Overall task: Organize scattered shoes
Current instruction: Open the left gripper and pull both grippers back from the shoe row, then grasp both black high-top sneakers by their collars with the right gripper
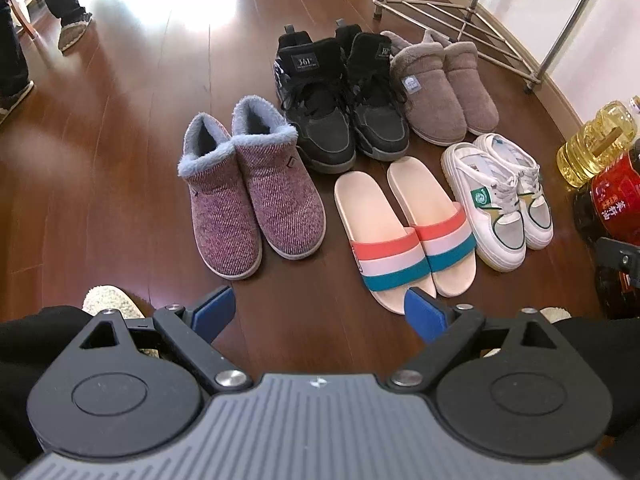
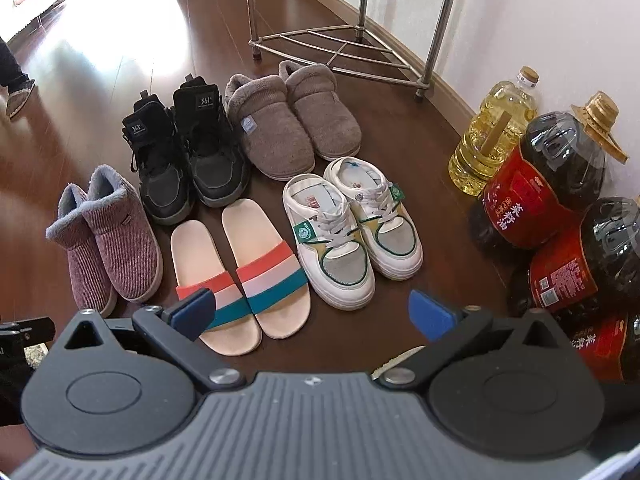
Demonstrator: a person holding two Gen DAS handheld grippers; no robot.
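Note:
Five pairs of shoes stand side by side on the wood floor. In the left wrist view: purple fleece-lined slippers [image 1: 244, 196], black high-top sneakers [image 1: 336, 108], taupe plush slippers [image 1: 444, 92], striped pink slides [image 1: 404, 232] and white backless sneakers [image 1: 504, 200]. The right wrist view shows the same purple slippers [image 2: 108, 248], black sneakers [image 2: 188, 156], taupe slippers [image 2: 292, 128], slides [image 2: 240, 276] and white sneakers [image 2: 352, 232]. My left gripper [image 1: 320, 312] hangs open above the floor in front of the slides, holding nothing. My right gripper [image 2: 312, 314] is open too, empty, near the slides' toes.
Cooking oil bottles stand by the wall at right: a yellow one [image 2: 492, 136] and dark ones with red labels [image 2: 552, 184]. A metal corner rack [image 2: 340, 44] stands behind the shoes. A person's legs and feet [image 1: 44, 12] are at far left. My own slippered foot [image 1: 112, 300] shows below.

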